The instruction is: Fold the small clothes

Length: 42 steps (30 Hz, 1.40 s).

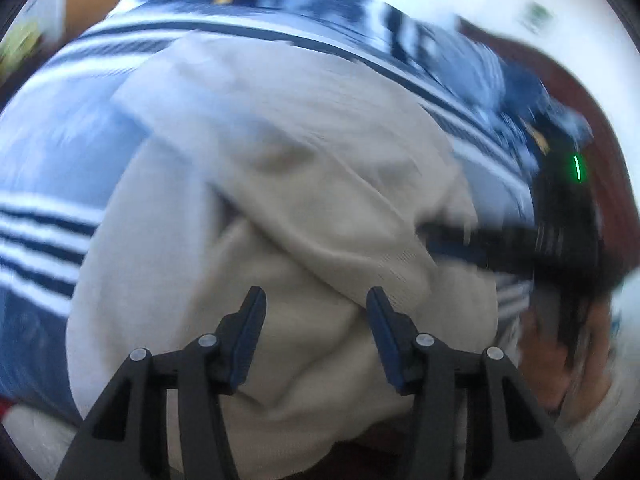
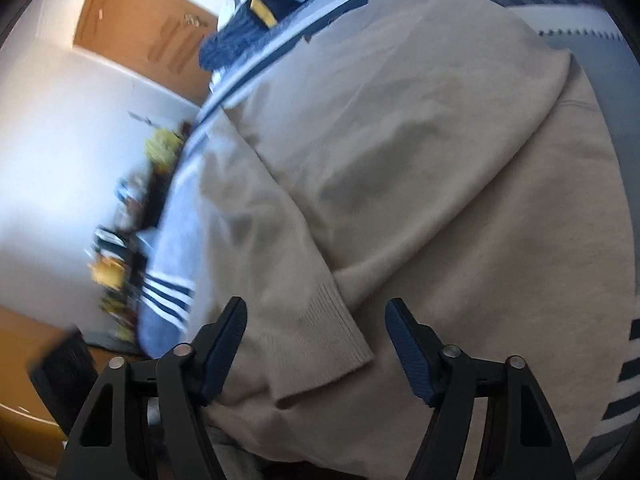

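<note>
Sweater [image 2: 400, 184] — ahead of both spread hand-held grippers.

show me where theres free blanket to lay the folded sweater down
Bare room is the pale blue blanket left of the beige sweater, between its stripe bands, and the grey strip past the sweater's far edge. The middle is crowded by the sweater itself, with both open grippers over it: left gripper, right gripper. The shelf clutter lies off the bed.

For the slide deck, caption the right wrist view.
Open right gripper poised over the ribbed cuff of a beige sweater on a blue striped blanket.
</note>
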Tool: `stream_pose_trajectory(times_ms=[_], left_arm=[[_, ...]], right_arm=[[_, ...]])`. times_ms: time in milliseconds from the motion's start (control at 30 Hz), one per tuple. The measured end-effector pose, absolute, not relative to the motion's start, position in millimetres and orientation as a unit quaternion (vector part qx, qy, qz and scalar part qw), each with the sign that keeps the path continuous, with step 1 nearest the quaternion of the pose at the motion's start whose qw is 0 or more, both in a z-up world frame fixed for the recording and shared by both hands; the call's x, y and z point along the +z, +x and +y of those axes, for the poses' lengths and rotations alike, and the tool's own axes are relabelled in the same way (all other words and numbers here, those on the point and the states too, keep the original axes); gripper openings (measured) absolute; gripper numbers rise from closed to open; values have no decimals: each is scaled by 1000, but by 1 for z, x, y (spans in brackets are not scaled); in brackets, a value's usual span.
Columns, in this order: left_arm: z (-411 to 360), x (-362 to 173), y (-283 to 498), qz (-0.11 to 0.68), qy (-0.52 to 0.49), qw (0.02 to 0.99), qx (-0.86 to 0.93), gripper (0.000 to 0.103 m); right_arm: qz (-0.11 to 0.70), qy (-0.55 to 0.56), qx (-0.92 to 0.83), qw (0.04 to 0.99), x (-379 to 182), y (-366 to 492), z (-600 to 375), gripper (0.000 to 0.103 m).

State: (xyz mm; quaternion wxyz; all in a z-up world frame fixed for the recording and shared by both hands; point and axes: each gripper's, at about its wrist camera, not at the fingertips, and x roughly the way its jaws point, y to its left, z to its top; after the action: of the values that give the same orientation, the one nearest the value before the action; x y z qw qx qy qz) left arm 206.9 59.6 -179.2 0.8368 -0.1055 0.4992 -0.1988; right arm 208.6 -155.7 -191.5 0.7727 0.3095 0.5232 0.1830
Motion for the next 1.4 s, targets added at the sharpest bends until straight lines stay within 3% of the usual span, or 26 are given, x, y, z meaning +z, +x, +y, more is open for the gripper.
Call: stream_pose_trajectory(times_ms=[33, 67, 100, 400, 700, 767, 867, 900, 933, 1067, 1200, 1300, 1400], left_arm=[[67, -177, 210, 499, -129, 835, -192, 51], [73, -176, 213, 500, -142, 833, -186, 51], [77, -175, 214, 503, -152, 832, -179, 51], [97, -150, 208, 489, -214, 829, -165, 55], [90, -190, 275, 536, -241, 800, -123, 55], [94, -202, 297, 543, -249, 795, -104, 51], [95, -219, 331, 565, -252, 781, -87, 33], [96, -225, 342, 573, -251, 776, -78, 14], [97, -227, 347, 579, -250, 773, -73, 8], [94, -199, 339, 550, -257, 786, -116, 5], [78, -193, 328, 556, -219, 791, -134, 8], [62, -218, 328, 581, -148, 792, -114, 9], [70, -223, 322, 588, -176, 780, -117, 12]], right_arm=[[534, 304, 189, 766, -196, 208, -149, 44], [547, 298, 191, 759, -202, 205, -144, 15], [562, 287, 183, 754, -205, 202, -138, 4], [445, 244, 233, 830, -99, 145, -145, 5], [498, 295, 205, 790, -169, 142, -169, 5], [498, 289, 208, 791, -169, 145, -168, 5], [506, 296, 221, 779, -177, 156, -164, 5], [507, 299, 222, 778, -180, 153, -168, 5], [506, 308, 223, 775, -180, 154, -173, 5], [476, 339, 220, 781, -143, 151, -199, 4], [471, 317, 227, 792, -112, 132, -212, 4], [520, 287, 211, 776, -146, 132, -201, 7], [569, 276, 182, 753, -186, 137, -193, 9]])
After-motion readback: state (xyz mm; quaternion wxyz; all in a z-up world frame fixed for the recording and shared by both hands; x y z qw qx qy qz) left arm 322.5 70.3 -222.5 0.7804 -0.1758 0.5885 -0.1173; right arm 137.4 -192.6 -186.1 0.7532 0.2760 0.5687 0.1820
